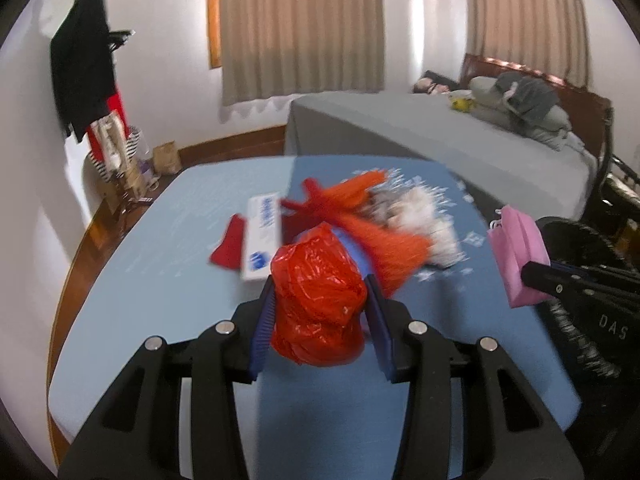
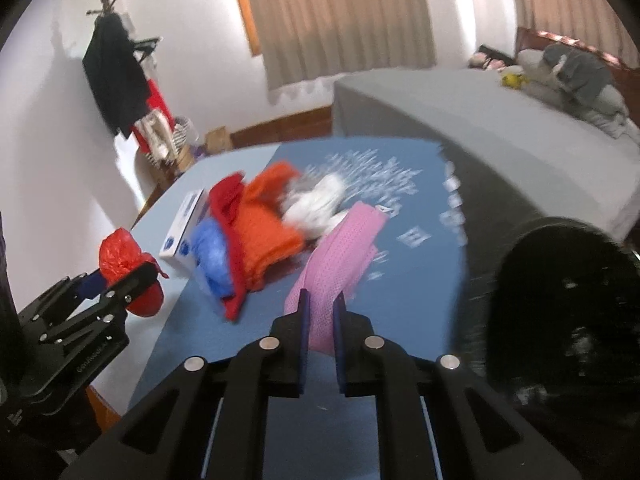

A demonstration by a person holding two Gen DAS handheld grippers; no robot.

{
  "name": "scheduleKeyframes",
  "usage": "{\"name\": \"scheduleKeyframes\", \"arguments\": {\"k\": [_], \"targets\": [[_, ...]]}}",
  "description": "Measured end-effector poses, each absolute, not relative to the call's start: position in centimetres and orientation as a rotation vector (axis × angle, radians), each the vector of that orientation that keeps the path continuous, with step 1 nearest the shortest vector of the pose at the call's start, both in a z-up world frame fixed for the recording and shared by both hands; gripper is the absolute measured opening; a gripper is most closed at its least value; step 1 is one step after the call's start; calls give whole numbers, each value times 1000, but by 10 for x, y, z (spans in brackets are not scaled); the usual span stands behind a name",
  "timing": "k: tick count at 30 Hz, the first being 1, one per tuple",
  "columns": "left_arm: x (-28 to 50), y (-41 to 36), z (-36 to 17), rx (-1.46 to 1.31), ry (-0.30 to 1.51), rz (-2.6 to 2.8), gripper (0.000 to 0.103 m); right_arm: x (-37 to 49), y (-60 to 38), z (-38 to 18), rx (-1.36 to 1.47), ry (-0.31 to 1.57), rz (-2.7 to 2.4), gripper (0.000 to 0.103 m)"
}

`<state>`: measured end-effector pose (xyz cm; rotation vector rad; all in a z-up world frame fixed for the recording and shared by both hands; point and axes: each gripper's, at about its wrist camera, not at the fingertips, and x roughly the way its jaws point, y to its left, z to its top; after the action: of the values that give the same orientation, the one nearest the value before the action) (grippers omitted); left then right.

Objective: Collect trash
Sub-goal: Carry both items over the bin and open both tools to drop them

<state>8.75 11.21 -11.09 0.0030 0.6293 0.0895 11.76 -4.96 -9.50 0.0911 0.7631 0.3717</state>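
Observation:
My left gripper (image 1: 320,284) is shut on a crumpled red plastic bag (image 1: 316,296) and holds it above the blue table (image 1: 160,256); both show at the left of the right wrist view, the gripper (image 2: 120,280) with the bag (image 2: 120,256). My right gripper (image 2: 322,300) is shut on a pink mesh bag (image 2: 344,248), also seen at the right of the left wrist view (image 1: 518,252). On the table lie orange cloth (image 2: 272,224), red cloth (image 2: 228,208), a blue plastic bag (image 2: 212,256), white crumpled paper (image 2: 316,204) and a white box (image 2: 184,228).
A black trash bin (image 2: 568,304) stands at the table's right side. A grey bed (image 2: 460,120) with pillows lies behind. A coat rack (image 1: 84,80) with clothes and baskets stands by the left wall.

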Motion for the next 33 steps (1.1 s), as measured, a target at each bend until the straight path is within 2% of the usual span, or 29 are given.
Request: {"name": "scheduleKeyframes", "arguments": {"k": [7, 19, 24, 26, 27, 28, 29, 32, 33], "targets": [[93, 49, -94, 34, 586, -50, 41, 110, -115, -76, 120, 704, 238, 11], [107, -73, -99, 61, 580, -310, 41, 92, -228, -91, 164, 718, -10, 12], [114, -118, -107, 58, 587, -408, 42, 84, -263, -91, 182, 713, -89, 18], [116, -128, -109, 60, 589, -434, 47, 79, -274, -91, 190, 708, -112, 28], [118, -137, -112, 62, 595, -459, 60, 76, -280, -90, 191, 702, -129, 38], [121, -142, -113, 65, 600, -473, 65, 74, -284, -89, 192, 697, -142, 46], [123, -147, -114, 69, 599, -480, 71, 73, -290, -88, 195, 693, -150, 48], [124, -153, -117, 75, 604, -488, 74, 68, -297, -85, 205, 678, -176, 61], [123, -151, -118, 73, 601, -481, 76, 66, -298, -84, 208, 667, -183, 70]]}}
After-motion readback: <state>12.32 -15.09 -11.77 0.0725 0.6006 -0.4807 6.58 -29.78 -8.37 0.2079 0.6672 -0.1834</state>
